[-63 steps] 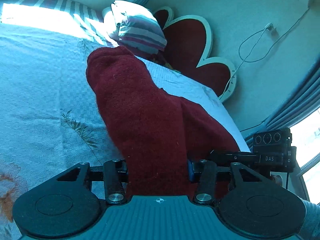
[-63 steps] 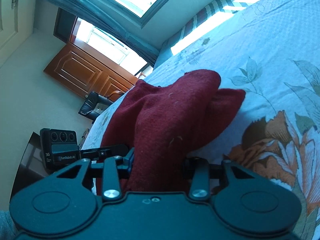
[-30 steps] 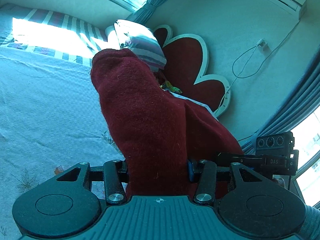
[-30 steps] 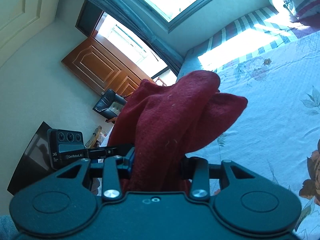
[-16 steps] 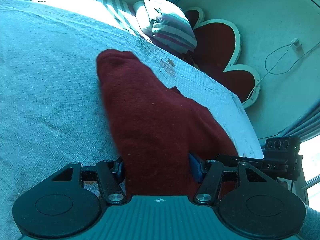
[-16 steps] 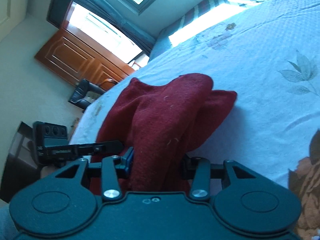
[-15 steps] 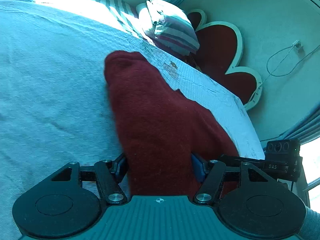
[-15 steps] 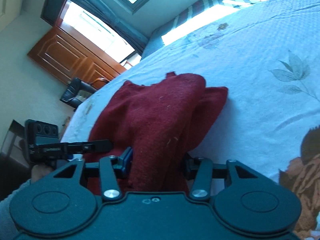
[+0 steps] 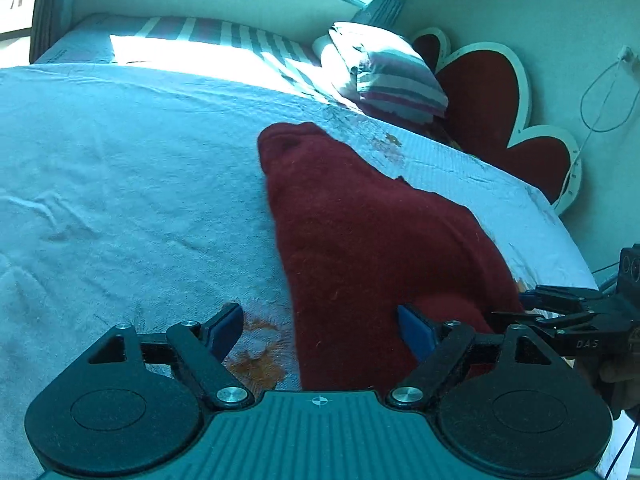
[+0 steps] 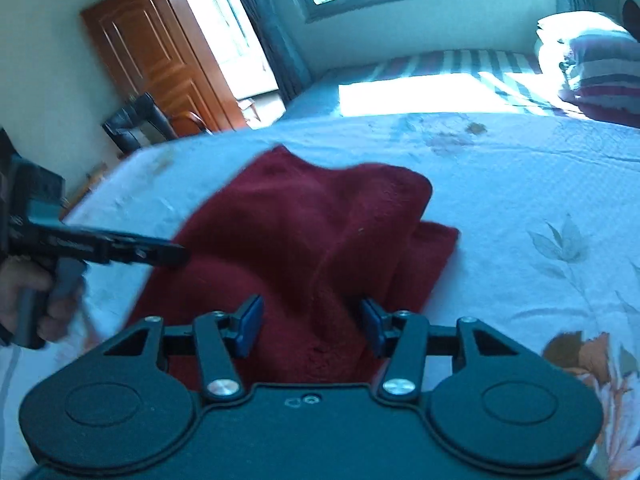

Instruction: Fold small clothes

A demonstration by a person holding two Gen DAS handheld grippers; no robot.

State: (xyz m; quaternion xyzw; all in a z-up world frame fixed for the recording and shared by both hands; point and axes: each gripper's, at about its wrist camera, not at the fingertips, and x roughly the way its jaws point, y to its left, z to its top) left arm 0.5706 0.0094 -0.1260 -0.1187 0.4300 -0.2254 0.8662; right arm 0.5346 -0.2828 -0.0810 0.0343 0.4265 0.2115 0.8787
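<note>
both tongs [image 9: 320,330] agape over red garment [image 9: 380,232]

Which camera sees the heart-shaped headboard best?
The left wrist view. The red headboard with its white rim shows there behind the striped pillow, beyond the bed. The right wrist view catches only a dark sliver of it at the top right edge.

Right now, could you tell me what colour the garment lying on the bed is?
Dark red, plain; the garment shows best in the left wrist view.
</note>
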